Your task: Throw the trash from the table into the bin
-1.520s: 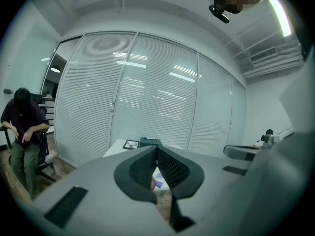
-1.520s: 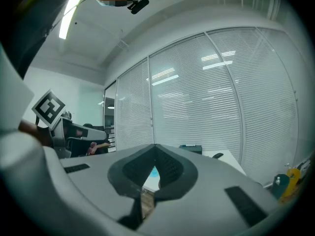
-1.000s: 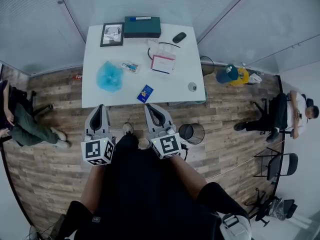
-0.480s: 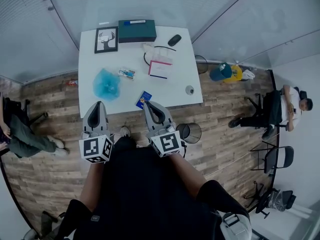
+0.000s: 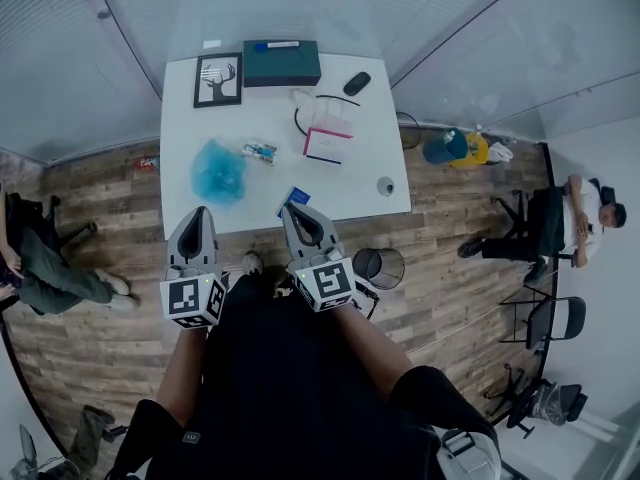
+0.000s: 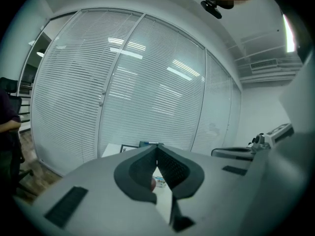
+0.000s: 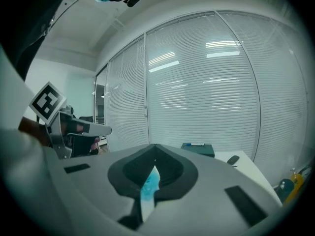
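Observation:
On the white table (image 5: 370, 168) lie a crumpled blue plastic bag (image 5: 217, 171), a small wrapper (image 5: 259, 151) and a little blue packet (image 5: 294, 196). My left gripper (image 5: 197, 214) is shut with nothing in it, its tip over the table's near edge just in front of the blue bag. My right gripper (image 5: 293, 211) is shut and empty too, with its tip right at the blue packet. In the right gripper view the blue bag (image 7: 147, 188) shows through the gap below the closed jaws. A black wire bin (image 5: 379, 266) stands on the floor to the right of my right gripper.
Further back on the table are a pink-and-white notebook (image 5: 328, 140) with a cable, a teal box (image 5: 281, 62), a framed picture (image 5: 218, 79), a mouse (image 5: 356, 83) and a small round object (image 5: 385, 185). Seated people are at the left (image 5: 45, 258) and right (image 5: 570, 218). Bags (image 5: 458, 148) lie beside the table.
Both grippers have moved forward to the table; their tips now reach over its near edge, and the right one has come up to the blue packet. Both stayed shut.

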Action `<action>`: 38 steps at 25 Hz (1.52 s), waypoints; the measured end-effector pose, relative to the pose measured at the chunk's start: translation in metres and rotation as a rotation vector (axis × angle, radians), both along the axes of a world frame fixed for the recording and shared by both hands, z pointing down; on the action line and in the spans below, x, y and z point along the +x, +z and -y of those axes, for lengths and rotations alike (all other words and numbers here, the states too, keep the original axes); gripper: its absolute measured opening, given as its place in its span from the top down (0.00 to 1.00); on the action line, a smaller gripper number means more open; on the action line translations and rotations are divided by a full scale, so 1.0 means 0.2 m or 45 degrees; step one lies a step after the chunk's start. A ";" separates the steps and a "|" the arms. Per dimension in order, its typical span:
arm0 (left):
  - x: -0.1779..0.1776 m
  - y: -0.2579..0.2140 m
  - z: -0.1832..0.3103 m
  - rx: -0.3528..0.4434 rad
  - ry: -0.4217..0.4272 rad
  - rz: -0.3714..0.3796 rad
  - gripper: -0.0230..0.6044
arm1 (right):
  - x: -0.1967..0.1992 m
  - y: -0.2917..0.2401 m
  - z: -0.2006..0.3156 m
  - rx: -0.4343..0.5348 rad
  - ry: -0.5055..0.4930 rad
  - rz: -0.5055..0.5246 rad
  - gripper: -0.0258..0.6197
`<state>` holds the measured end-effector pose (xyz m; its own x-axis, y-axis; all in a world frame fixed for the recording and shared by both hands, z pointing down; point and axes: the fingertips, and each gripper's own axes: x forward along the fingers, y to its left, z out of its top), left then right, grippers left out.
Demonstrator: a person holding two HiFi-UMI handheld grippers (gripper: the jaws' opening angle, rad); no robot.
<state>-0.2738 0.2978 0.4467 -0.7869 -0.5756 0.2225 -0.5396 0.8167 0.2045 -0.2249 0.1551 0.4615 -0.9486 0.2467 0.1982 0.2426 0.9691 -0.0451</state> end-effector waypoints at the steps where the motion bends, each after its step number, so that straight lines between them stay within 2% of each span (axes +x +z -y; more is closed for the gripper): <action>1: -0.01 0.01 0.00 -0.003 -0.009 -0.007 0.95 | -0.02 0.02 -0.01 -0.008 -0.010 -0.012 0.95; 7: -0.11 0.08 0.03 -0.037 -0.062 -0.030 0.95 | -0.21 0.15 -0.03 -0.050 -0.092 -0.059 0.95; 11: -0.20 0.10 0.05 -0.031 -0.131 -0.054 0.95 | -0.35 0.28 -0.05 -0.048 -0.183 -0.151 0.95; 16: -0.36 0.12 0.08 -0.026 -0.161 -0.075 0.95 | -0.53 0.57 -0.13 0.025 -0.287 -0.393 0.95; 21: -0.46 0.20 0.04 -0.051 -0.178 -0.123 0.95 | -0.60 0.86 -0.25 0.054 -0.365 -0.633 0.95; 25: -0.48 0.26 -0.01 -0.064 -0.201 -0.164 0.95 | -0.63 1.04 -0.37 0.120 -0.443 -0.780 0.77; 27: -0.49 0.28 -0.04 -0.068 -0.216 -0.181 0.95 | -0.64 1.15 -0.41 0.163 -0.466 -0.859 0.74; 30: -0.48 0.30 -0.09 -0.075 -0.245 -0.197 0.95 | -0.63 1.31 -0.44 0.260 -0.464 -0.988 0.74; 33: -0.47 0.32 -0.16 -0.078 -0.279 -0.212 0.95 | -0.63 1.41 -0.43 0.326 -0.426 -1.035 0.75; 35: -0.45 0.32 -0.19 -0.078 -0.298 -0.221 0.95 | -0.62 1.41 -0.41 0.342 -0.401 -1.025 0.90; 38: -0.43 0.32 -0.24 -0.074 -0.313 -0.227 0.95 | -0.61 1.39 -0.40 0.317 -0.375 -1.012 0.94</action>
<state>-0.3602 0.3453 0.5112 -0.8468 -0.3548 0.3964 -0.2840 0.9316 0.2271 -0.3476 0.2344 0.7399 -0.4117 0.3210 0.8529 0.4707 0.8763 -0.1026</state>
